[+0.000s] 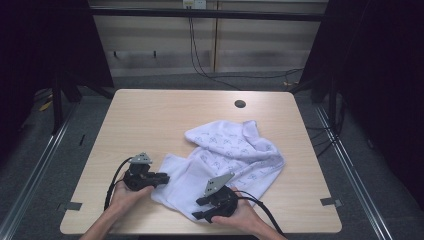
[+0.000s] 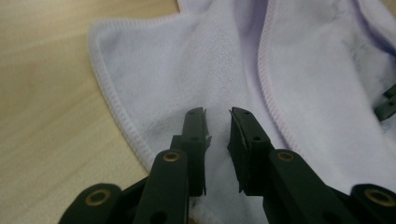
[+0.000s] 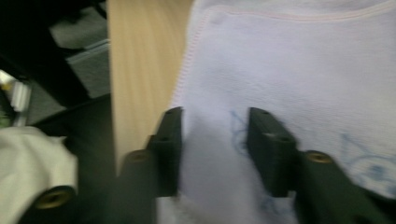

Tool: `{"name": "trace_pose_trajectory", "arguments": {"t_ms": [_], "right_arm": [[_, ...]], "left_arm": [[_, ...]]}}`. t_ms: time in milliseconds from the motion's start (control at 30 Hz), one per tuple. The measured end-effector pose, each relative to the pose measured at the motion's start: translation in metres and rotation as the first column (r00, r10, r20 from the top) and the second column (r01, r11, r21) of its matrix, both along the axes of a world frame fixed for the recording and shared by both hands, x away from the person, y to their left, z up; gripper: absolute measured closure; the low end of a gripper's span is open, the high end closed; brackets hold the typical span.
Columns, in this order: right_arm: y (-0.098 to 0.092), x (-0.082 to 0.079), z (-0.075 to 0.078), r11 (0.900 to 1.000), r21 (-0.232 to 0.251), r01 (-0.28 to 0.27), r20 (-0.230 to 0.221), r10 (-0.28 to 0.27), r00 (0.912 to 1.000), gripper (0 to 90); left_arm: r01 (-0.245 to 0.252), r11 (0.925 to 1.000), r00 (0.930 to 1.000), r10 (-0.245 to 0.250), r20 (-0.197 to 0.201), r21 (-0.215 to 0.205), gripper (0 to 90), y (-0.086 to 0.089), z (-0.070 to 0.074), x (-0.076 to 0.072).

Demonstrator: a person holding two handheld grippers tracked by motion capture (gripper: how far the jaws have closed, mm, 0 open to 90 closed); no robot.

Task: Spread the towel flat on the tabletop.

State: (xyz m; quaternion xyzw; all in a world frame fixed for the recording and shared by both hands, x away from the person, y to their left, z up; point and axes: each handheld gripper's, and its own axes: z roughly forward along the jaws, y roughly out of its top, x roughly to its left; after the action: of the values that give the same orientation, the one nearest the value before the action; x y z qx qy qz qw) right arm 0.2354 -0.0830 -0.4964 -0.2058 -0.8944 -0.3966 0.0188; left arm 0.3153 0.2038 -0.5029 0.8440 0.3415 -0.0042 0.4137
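A white towel [image 1: 235, 150] with a faint blue print lies crumpled on the wooden table [image 1: 165, 110], toward its near right. My left gripper [image 1: 165, 177] rests at the towel's near-left corner. In the left gripper view its jaws [image 2: 218, 116] stand a narrow gap apart over the hemmed corner of the towel [image 2: 187, 60], and cloth shows between them without being pinched. My right gripper [image 1: 197, 210] sits at the towel's near edge. The blurred right gripper view has its jaws [image 3: 215, 121] apart, astride the towel [image 3: 303, 60] close to its hem.
A round cable hole [image 1: 240, 104] lies in the table's far side. The table's front edge [image 3: 140, 70] runs just beside the right gripper, with dark floor beyond it. Part of the right gripper [image 2: 387, 105] shows at the right edge of the left gripper view.
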Motion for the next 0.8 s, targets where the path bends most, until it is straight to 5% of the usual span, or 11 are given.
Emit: {"name": "trace_pose_trajectory", "arguments": {"t_ms": [100, 167, 200, 300, 367, 433, 467, 533, 700, 800], "right_arm": [[-0.004, 0.003, -0.001, 0.999, 0.003, 0.051, 0.004, -0.051, 0.9987, 84.1], [-0.005, 0.003, 0.0, 0.998, 0.005, 0.058, 0.002, -0.058, 0.9983, 84.6], [-0.013, 0.005, 0.002, 0.995, 0.06, 0.078, -0.055, -0.075, 0.9957, 84.5], [-0.026, 0.007, 0.01, 0.99, 0.106, 0.099, -0.066, -0.092, 0.9936, 84.5], [-0.05, 0.008, 0.019, 0.974, 0.17, 0.148, -0.092, -0.134, 0.9867, 84.2], [-0.057, 0.009, 0.019, 0.971, 0.17, 0.165, -0.09, -0.151, 0.9844, 84.2], [-0.068, 0.008, 0.019, 0.967, 0.173, 0.19, -0.106, -0.173, 0.9792, 83.6], [-0.076, 0.007, 0.017, 0.959, 0.193, 0.206, -0.129, -0.184, 0.9745, 84.0], [-0.087, 0.005, 0.018, 0.95, 0.205, 0.237, -0.136, -0.212, 0.9678, 85.5], [-0.116, 0.003, 0.019, 0.929, 0.191, 0.316, -0.133, -0.294, 0.9465, 87.1]], "left_arm": [[0.011, 0.999, 0.9991, -0.013, 0.041, 0.043, 80.8, 0.0, 0.001, -0.006], [0.012, 0.9981, 0.9986, -0.015, 0.051, 0.06, 82.0, 0.0, 0.002, -0.009], [0.012, 0.9983, 0.9988, -0.014, 0.047, 0.057, 82.0, 0.0, 0.002, -0.011], [0.016, 0.9987, 0.9991, -0.018, 0.038, 0.048, 82.8, 0.003, 0.002, -0.014], [0.02, 0.9991, 0.9993, -0.021, 0.03, 0.037, 85.2, 0.004, 0.001, -0.015], [0.045, 0.9987, 0.999, -0.045, 0.009, 0.024, 85.9, 0.003, 0.001, -0.017], [0.055, 0.9964, 0.9974, -0.058, 0.044, 0.064, 87.1, -0.003, 0.003, -0.022], [0.055, 0.995, 0.9969, -0.06, 0.051, 0.084, 87.5, -0.005, 0.004, -0.022], [0.052, 0.9967, 0.9977, -0.055, 0.04, 0.062, 87.5, -0.004, 0.003, -0.022], [0.051, 0.9962, 0.9976, -0.054, 0.043, 0.072, 87.2, -0.005, 0.003, -0.024]]}}
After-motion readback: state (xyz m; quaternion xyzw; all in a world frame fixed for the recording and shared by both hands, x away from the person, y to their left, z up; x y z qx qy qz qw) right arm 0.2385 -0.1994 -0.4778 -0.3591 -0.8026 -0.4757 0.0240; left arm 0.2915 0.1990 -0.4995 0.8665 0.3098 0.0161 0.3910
